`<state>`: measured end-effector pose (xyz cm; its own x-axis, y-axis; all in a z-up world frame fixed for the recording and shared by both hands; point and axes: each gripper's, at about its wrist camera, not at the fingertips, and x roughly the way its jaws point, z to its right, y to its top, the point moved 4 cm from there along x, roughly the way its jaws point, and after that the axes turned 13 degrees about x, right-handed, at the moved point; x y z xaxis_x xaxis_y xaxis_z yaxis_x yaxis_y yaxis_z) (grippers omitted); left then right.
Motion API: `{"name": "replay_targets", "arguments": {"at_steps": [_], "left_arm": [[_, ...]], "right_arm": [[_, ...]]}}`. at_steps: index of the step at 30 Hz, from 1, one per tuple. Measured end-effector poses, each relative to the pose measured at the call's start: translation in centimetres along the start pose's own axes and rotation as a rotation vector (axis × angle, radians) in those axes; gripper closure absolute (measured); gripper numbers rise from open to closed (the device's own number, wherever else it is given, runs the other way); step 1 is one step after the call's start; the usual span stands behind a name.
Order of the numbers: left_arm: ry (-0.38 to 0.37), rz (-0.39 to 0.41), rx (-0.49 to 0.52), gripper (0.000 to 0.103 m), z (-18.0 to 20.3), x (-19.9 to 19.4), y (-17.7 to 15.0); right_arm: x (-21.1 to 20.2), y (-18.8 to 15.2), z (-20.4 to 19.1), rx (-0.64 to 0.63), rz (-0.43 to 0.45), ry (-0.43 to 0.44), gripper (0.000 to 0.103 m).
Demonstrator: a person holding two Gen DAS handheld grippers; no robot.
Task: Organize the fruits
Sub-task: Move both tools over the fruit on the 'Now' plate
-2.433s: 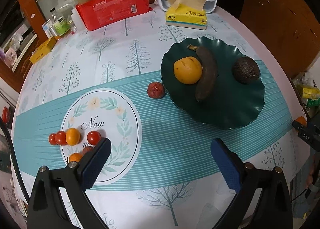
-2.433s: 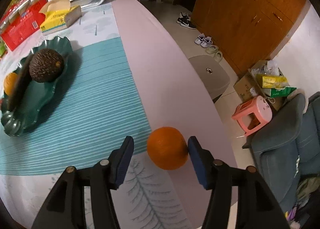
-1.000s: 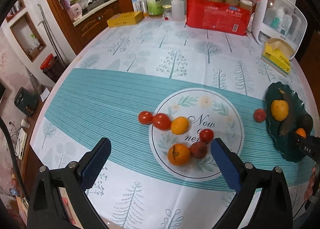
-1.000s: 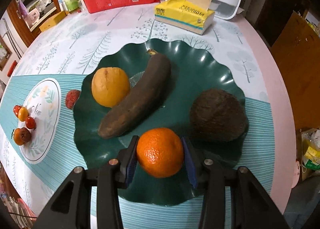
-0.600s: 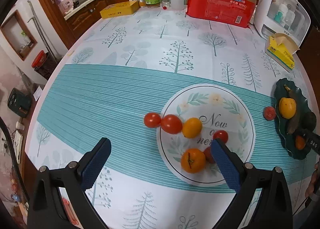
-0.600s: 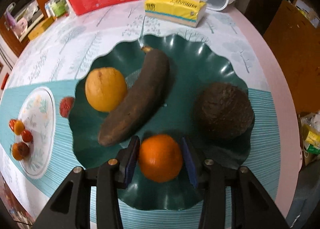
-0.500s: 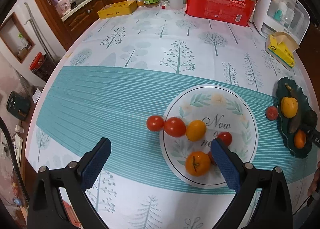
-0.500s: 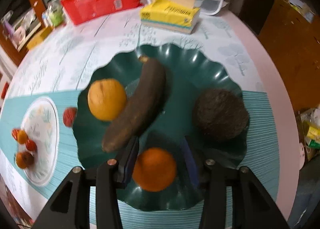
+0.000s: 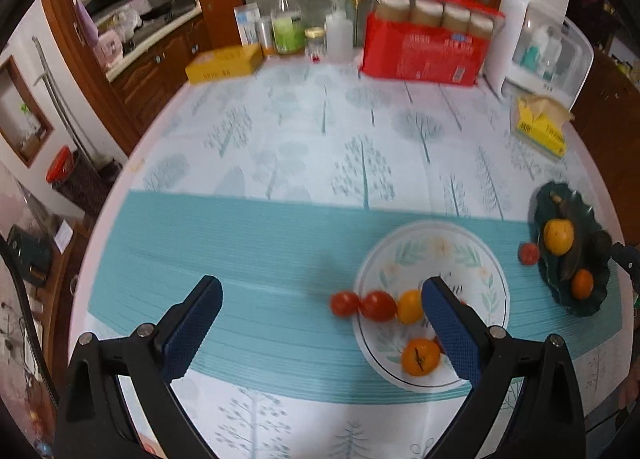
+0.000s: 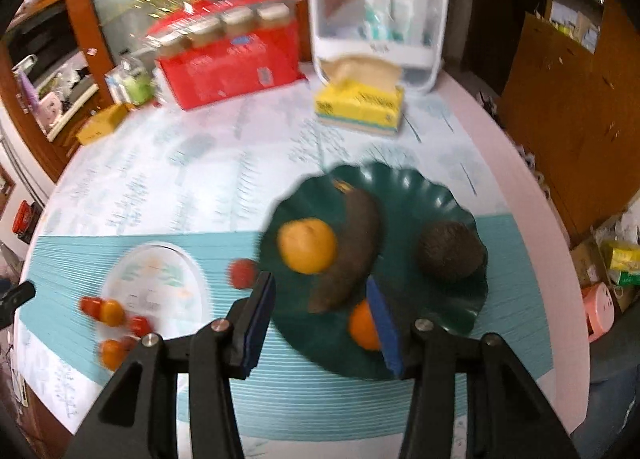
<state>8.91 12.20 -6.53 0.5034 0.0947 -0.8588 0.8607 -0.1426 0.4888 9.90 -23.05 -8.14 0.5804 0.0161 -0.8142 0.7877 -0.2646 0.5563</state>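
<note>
just below my right gripper point(image 10: 320, 323) the small orange point(image 10: 362, 325) sits on the near part of the green dish point(image 10: 460, 311). the jaws stand partly apart with nothing pressed between them, and the right pad hides the fruit's right edge. beyond it on the same dish lie a dark banana point(image 10: 348, 251), a yellow-orange fruit point(image 10: 307, 245) to its left and a rough brown avocado point(image 10: 450, 251) to the right. one red fruit point(image 10: 242, 273) lies on the tablecloth, just beside the dish rim.

my left gripper point(image 9: 320, 323) hangs with its jaws wide and empty above the striped band of cloth. near its right pad are the little tomatoes point(image 9: 376, 305), strung across the edge of the printed circle point(image 9: 432, 239), with a stemmed orange one point(image 9: 421, 357) closest to me. i judge these to be light, smooth and easily bruised, and they are likely to roll off a hard pinch. i would take each across its widest middle with a gentle squeeze. the red fruit by the dish looks soft too. farther back stand a yellow tissue box point(image 10: 360, 103), a red pack of jars point(image 9: 424, 51) and a white cabinet point(image 10: 378, 19).
</note>
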Motion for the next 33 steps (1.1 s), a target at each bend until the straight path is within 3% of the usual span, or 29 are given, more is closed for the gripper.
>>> {"name": "replay_targets", "arguments": {"at_steps": [8,15,21,27,33], "left_arm": [[-0.013,0.082,-0.025,0.003,-4.8,-2.6,0.6],[-0.048,0.054,-0.013,0.006,-5.4,-0.3,-0.9],[-0.094,-0.002,0.100,0.007,-3.1,3.4,-2.4],[-0.141,-0.079,0.227,0.015,-0.5,7.7,-3.6],[-0.215,-0.138,0.297,0.030,0.7,11.1,-4.3]], "right_arm": [[-5.1,0.8,-7.1,-0.079,0.088,0.082,0.055],[-5.2,0.9,-10.8,-0.096,0.082,0.087,0.055],[-2.9,0.9,-10.5,-0.071,0.039,0.049,0.055],[1.7,0.0,-8.2,-0.008,-0.037,0.003,0.055],[6.1,-1.8,-5.7,-0.005,-0.105,0.001,0.055]]}}
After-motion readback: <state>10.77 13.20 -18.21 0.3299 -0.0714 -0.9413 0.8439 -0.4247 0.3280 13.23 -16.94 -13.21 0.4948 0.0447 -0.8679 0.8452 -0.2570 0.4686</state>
